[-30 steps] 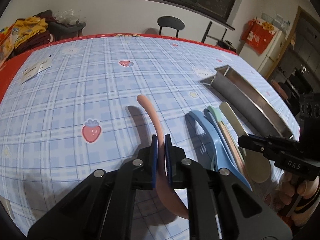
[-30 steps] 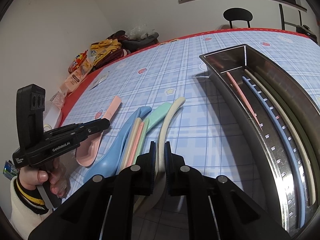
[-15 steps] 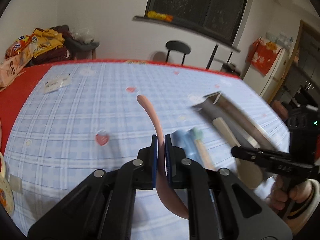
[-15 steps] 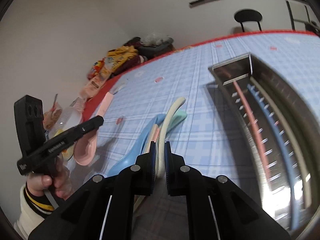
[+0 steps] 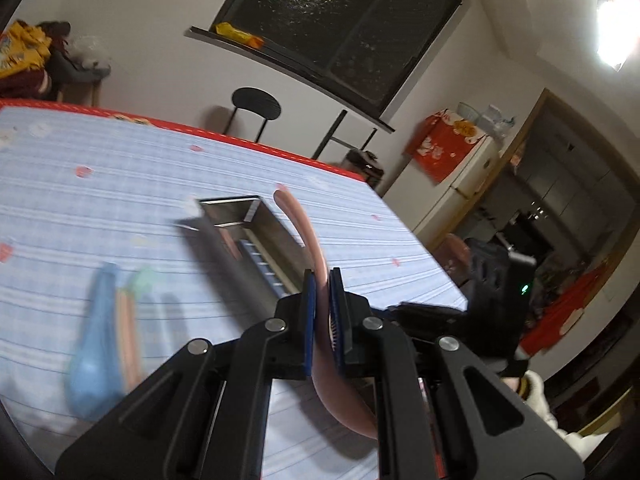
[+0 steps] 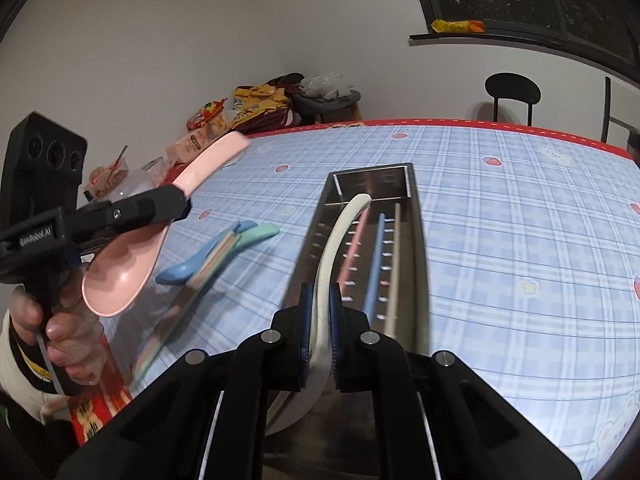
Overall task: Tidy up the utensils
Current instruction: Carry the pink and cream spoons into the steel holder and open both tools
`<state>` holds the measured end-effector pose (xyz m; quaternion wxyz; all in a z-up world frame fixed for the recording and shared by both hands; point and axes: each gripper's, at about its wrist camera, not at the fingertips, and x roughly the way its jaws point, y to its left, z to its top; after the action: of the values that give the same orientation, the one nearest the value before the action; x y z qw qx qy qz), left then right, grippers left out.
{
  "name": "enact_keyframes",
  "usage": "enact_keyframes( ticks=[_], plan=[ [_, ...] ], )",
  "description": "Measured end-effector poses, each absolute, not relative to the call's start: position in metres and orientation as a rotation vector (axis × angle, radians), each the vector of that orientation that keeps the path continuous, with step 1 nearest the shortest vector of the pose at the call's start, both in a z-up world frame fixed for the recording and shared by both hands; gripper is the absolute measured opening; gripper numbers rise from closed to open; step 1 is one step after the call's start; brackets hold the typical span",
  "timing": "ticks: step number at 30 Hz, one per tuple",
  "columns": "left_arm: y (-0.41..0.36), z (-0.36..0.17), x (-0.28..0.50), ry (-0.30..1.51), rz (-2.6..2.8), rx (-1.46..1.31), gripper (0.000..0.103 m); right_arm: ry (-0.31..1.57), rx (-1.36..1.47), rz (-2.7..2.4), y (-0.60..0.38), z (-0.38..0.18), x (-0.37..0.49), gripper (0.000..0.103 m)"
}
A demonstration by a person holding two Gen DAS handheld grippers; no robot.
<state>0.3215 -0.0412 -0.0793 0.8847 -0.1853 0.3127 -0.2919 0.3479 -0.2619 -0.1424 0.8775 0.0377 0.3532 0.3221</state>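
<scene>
The table (image 6: pixel 520 240) is covered with a blue checked cloth with a red border, and it is seen in both wrist views; on it a long metal tray (image 6: pixel 414 216) is placed lengthwise, and inside the tray a pink stick (image 6: pixel 352 248), a blue stick (image 6: pixel 376 264) and a cream stick (image 6: pixel 394 272) are laid side by side. To the left of the tray, apart from it, a group of utensils (image 6: pixel 218 252) is left on the cloth, among them a blue spoon (image 5: pixel 94 356) and a green handle (image 6: pixel 260 233); in the left wrist view this group is blurred. The left gripper (image 6: pixel 180 200) is closed on a pink spoon (image 6: pixel 124 276), which is held in the air above the table edge, its bowl hanging below the fingers and its handle pointing up and away; in the left wrist view the handle of this spoon is seen beside the tray. The right gripper (image 6: pixel 319 324) is closed on a cream spoon (image 6: pixel 336 232); the handle of this spoon is stretched forward over the tray, and its end is seen near the far end of the tray.
</scene>
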Motion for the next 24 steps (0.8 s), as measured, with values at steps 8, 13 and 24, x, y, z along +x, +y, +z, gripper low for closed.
enact_keyframes(
  ticks=[8, 13, 24],
  plan=[
    [-0.069, -0.100, 0.334, 0.683, -0.580, -0.505, 0.011, 0.793, 0.113, 0.666, -0.271, -0.162, 0.358, 0.009],
    [-0.085, -0.118, 0.344, 0.717, -0.560, -0.546, 0.011, 0.795, 0.145, 0.637, -0.278, -0.163, 0.358, 0.009],
    [-0.101, -0.141, 0.346, 0.754, -0.523, -0.548, 0.011, 0.806, 0.139, 0.627, -0.280, -0.165, 0.356, 0.009]
  ],
)
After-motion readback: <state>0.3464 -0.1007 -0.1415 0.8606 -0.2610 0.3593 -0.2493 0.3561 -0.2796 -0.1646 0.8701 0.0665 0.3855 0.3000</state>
